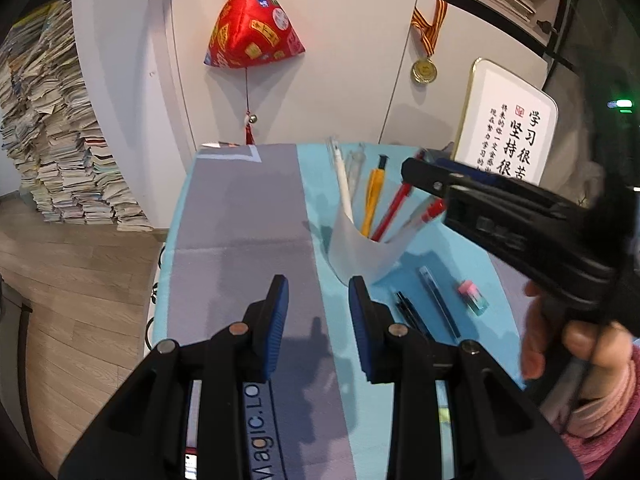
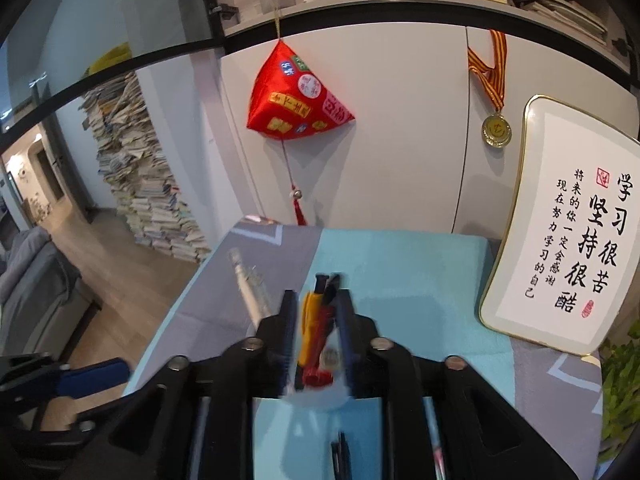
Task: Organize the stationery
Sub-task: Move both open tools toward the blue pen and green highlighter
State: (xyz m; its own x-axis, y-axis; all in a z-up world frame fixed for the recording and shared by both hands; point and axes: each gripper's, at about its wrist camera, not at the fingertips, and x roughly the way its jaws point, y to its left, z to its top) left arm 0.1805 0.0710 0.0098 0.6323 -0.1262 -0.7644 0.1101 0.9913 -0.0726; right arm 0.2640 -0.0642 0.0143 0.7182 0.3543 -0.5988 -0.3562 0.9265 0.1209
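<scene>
So there's a translucent white pen cup (image 1: pixel 362 246) standing upright on the light blue part of the bench (image 1: pixel 472 256), and it's already got a fair bit in it: a white pen (image 1: pixel 345 184) leaning left, an orange pen (image 1: pixel 374 196) with a black top, and a couple of red pens (image 1: pixel 394 210) fanned out to the right. There's also something clear sticking up behind the white one, can't really tell what it is.

The right tool (image 2: pixel 314 322) is up over the cup's mouth, its two blue-padded fingers (image 2: pixel 289 320) on either side of the pen bunch with a gap between them. Whether it's actually pinching any pen I can't tell, it's blurry there. The person's hand (image 1: pixel 568 340), pink sleeve, is wrapped around its handle.

The left tool (image 1: pixel 318 308) hangs above the bench just in front of the cup, jaws spread apart, nothing in them.

Loose on the blue mat to the right of the cup: a black pen (image 1: pixel 406 310), a dark blue pen (image 1: pixel 438 300) beside it, and a pink-and-teal eraser (image 1: pixel 474 297) a little further right. A framed calligraphy sign (image 2: pixel 568 236) leans at the back right of the bench.
</scene>
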